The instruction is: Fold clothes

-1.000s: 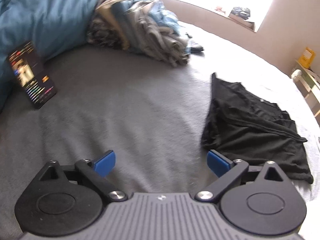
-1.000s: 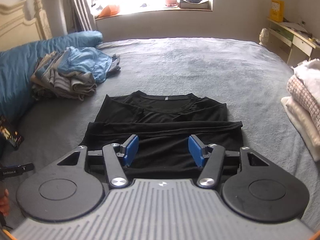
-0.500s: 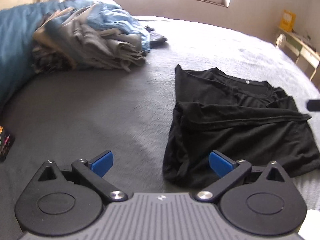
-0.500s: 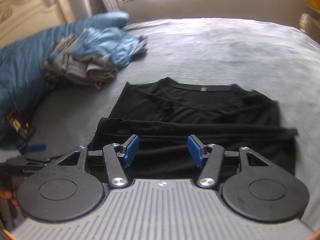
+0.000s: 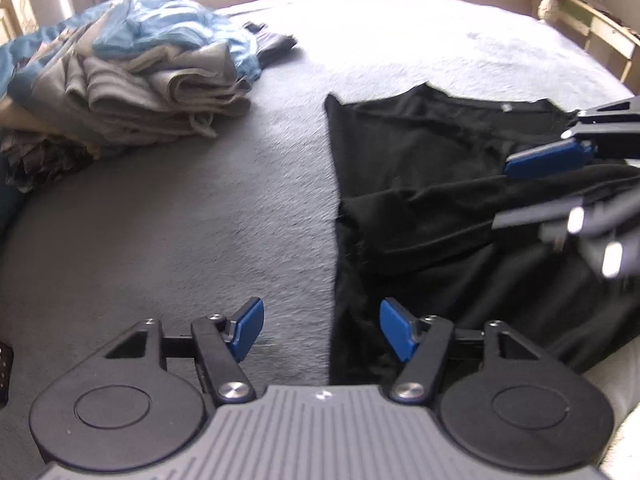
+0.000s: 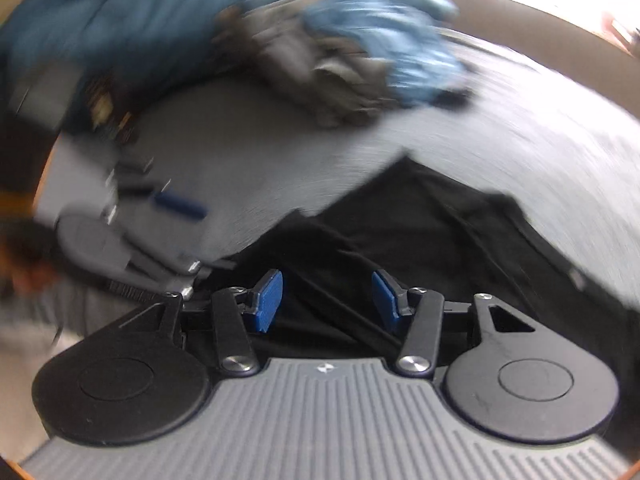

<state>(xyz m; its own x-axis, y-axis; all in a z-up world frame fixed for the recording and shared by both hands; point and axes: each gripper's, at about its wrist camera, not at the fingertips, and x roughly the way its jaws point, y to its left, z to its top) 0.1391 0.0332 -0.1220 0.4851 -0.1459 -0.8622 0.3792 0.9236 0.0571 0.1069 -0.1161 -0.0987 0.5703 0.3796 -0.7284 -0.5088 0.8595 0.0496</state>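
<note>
A black T-shirt (image 5: 432, 184) lies partly folded on the grey bed, its collar toward the far side. My left gripper (image 5: 322, 330) stands open at the shirt's near left corner, its right pad over the black cloth and its left pad over bare blanket. My right gripper (image 6: 327, 300) is open low over the same black T-shirt (image 6: 432, 236); this view is blurred. The right gripper's blue fingers (image 5: 548, 158) show at the right edge of the left wrist view, above the shirt. The left gripper (image 6: 176, 204) appears blurred at the left of the right wrist view.
A pile of grey and blue clothes (image 5: 152, 76) lies at the back left of the grey blanket (image 5: 180, 220), with a blue duvet (image 6: 120, 20) beyond. A desk (image 5: 592, 24) stands at the far right. A dark card (image 5: 5, 368) lies at the left edge.
My left gripper has swung right and closed in on the shirt's left corner, its fingers narrowing. My right gripper has turned sharply left over the shirt, blurring its view.
</note>
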